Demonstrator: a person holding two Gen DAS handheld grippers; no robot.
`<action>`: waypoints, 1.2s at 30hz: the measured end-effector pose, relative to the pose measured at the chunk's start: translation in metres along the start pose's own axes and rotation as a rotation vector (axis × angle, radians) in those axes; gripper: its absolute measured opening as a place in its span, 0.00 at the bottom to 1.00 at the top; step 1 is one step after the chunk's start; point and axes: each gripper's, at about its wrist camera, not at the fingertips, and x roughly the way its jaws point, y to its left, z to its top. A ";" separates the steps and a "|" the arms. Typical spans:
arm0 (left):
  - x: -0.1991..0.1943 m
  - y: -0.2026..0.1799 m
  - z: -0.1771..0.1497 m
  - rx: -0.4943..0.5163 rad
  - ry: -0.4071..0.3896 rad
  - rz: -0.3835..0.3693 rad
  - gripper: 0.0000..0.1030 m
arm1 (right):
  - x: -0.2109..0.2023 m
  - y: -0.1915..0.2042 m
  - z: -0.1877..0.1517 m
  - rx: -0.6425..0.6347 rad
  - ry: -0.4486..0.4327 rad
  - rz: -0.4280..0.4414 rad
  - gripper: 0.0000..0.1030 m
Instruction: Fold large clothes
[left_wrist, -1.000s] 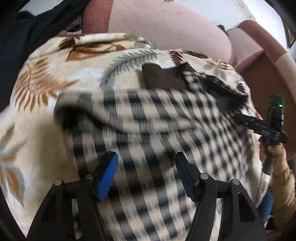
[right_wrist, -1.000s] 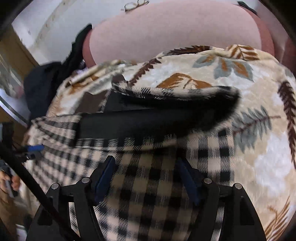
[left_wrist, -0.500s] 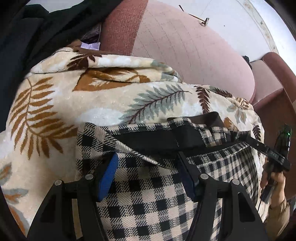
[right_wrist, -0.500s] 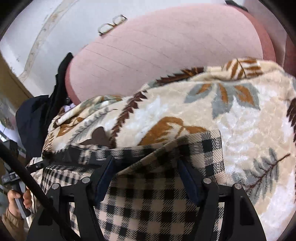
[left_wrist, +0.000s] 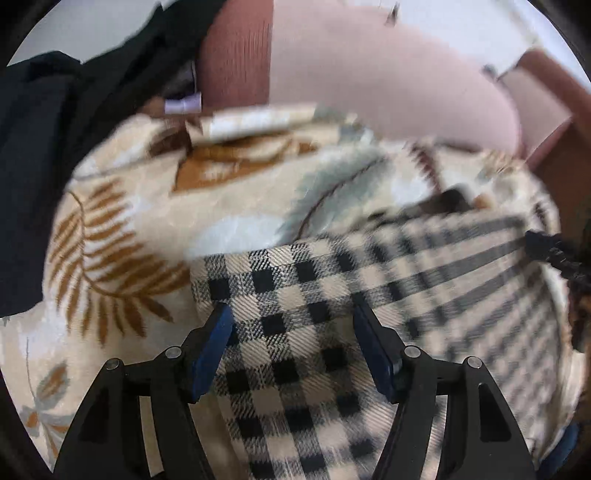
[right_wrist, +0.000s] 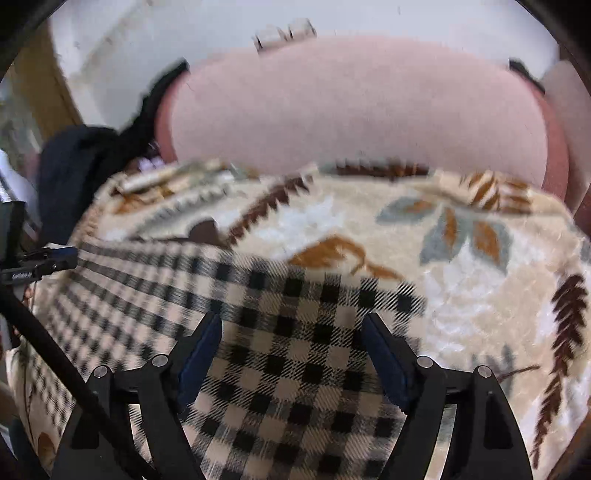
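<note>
The checked garment (left_wrist: 295, 332) lies spread over a leaf-print blanket (left_wrist: 122, 258) on a pink sofa (right_wrist: 351, 110), its far edge looking like a made fold, so one fold seems done, with further halving and tidying likely left. The left tongs (left_wrist: 291, 321) and right tongs (right_wrist: 291, 325) stand parted above the cloth, grasping nothing. Dark clothing (left_wrist: 55, 147) is heaped at the sofa's left end beneath a pale wall (right_wrist: 129, 37)
</note>
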 end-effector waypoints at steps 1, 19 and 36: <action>0.009 -0.001 -0.001 -0.008 -0.001 0.009 0.65 | 0.013 0.001 -0.001 0.004 0.029 -0.033 0.80; -0.083 -0.034 -0.108 0.026 -0.125 -0.085 0.66 | -0.101 -0.027 -0.110 0.142 -0.023 0.001 0.77; -0.107 -0.038 -0.165 -0.039 -0.092 -0.142 0.67 | -0.122 -0.033 -0.185 0.290 -0.041 0.076 0.57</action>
